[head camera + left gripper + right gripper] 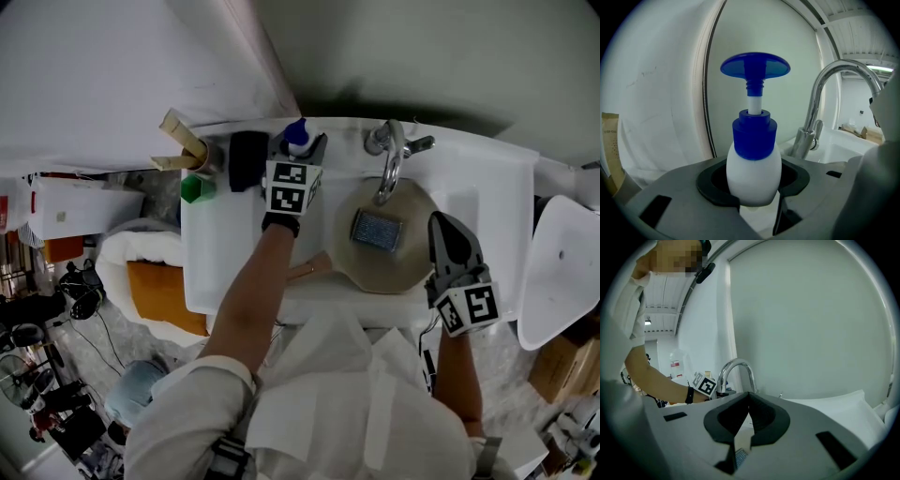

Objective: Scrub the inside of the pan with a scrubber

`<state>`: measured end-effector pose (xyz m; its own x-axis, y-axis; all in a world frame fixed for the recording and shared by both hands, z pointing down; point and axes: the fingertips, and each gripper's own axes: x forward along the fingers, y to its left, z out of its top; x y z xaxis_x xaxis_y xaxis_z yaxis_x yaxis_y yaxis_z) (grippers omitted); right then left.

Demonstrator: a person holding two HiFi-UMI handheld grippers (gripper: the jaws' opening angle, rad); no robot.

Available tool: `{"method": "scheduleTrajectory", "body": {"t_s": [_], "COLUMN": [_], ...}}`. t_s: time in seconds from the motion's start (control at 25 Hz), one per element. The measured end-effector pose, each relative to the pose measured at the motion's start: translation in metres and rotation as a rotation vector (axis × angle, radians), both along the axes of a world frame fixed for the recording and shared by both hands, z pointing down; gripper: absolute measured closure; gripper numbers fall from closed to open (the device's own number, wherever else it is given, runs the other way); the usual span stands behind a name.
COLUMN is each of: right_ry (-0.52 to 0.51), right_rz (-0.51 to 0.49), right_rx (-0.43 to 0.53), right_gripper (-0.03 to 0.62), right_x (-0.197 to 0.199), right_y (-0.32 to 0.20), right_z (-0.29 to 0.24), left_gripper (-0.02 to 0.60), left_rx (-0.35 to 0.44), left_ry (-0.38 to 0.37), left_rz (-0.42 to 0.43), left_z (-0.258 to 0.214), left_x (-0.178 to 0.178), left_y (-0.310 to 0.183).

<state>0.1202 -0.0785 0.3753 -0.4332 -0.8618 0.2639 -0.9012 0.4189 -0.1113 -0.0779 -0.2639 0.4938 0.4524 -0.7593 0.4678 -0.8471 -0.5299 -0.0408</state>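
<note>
Currently the person is working over a white sink (487, 187) in the middle of the head view. The pan (412, 258) is lying inside it under the faucet (389, 155), and the grey scrubber (377, 231) is resting loose on the pan's floor with nothing touching it.

The left gripper (298, 155) is reaching toward the upper middle of the frame, and its fingers are clamping the white body of a blue-topped soap bottle (753, 173). The right gripper (441, 225) is hovering at the pan's right rim, and its fingers are pressed together on nothing.

Scrubbing is not looking under way yet; soap seems to be the step in hand.

- The bottle's body is rounded and smooth, so it could be twisting or sliding out of the fingers if it is tilted.
- Its tall pump head is sitting close to the faucet and could be knocking against it on the way over the pan.
- With its fingers together, the right gripper would be shoving the scrubber aside rather than taking it.
- The unheld pan could be shifting under pressure.
</note>
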Motion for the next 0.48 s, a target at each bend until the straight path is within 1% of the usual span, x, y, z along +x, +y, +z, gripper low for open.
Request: {"method": "scheduleTrajectory", "body": {"t_s": [0.28, 0.48], "right_ry": [0.001, 0.003], "right_rz": [0.005, 0.016], "right_rx": [-0.023, -0.016], "right_gripper": [0.586, 0.586], "right_x": [0.004, 0.009], "right_y": [-0.002, -0.003], "right_z": [0.006, 0.005], "left_gripper": [0.374, 0.371], "left_rx": [-0.032, -0.011], "left_ry": [-0.002, 0.008], "left_rz": [-0.009, -0.011], "left_z": [0.017, 0.018], "left_x": [0.000, -0.001], "left_y": [-0.005, -0.005]}}
